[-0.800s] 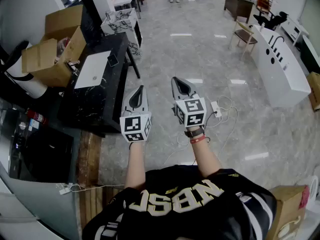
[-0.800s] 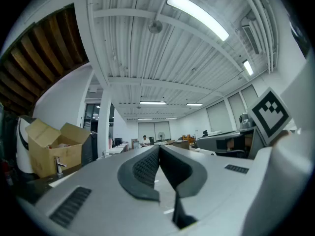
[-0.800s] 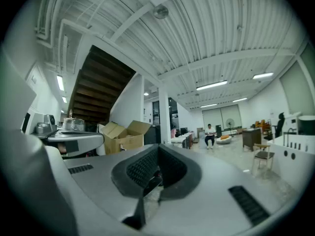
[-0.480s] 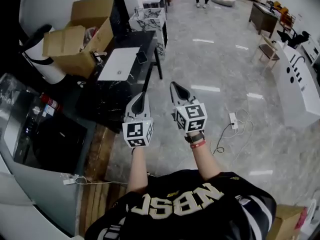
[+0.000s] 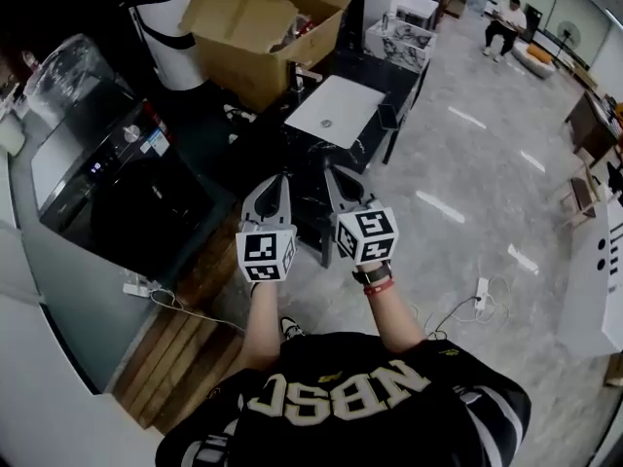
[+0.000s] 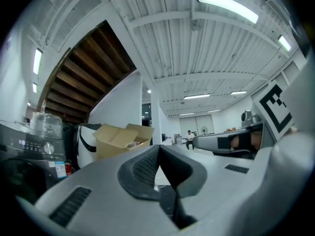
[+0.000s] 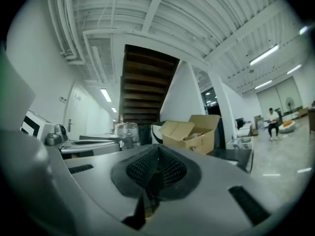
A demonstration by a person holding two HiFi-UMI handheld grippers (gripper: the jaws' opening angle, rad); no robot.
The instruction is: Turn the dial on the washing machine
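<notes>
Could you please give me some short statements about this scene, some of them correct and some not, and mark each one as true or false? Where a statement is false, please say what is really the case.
1. The left gripper and the right gripper both have their jaws closed on nothing. True.
2. The right gripper touches the dial of the washing machine. False: it is in the air, apart from the machine.
3. The cardboard box stands open. True.
4. The washing machine is on the person's right side. False: it is on the left.
5. A white power strip lies on the floor. True.
</notes>
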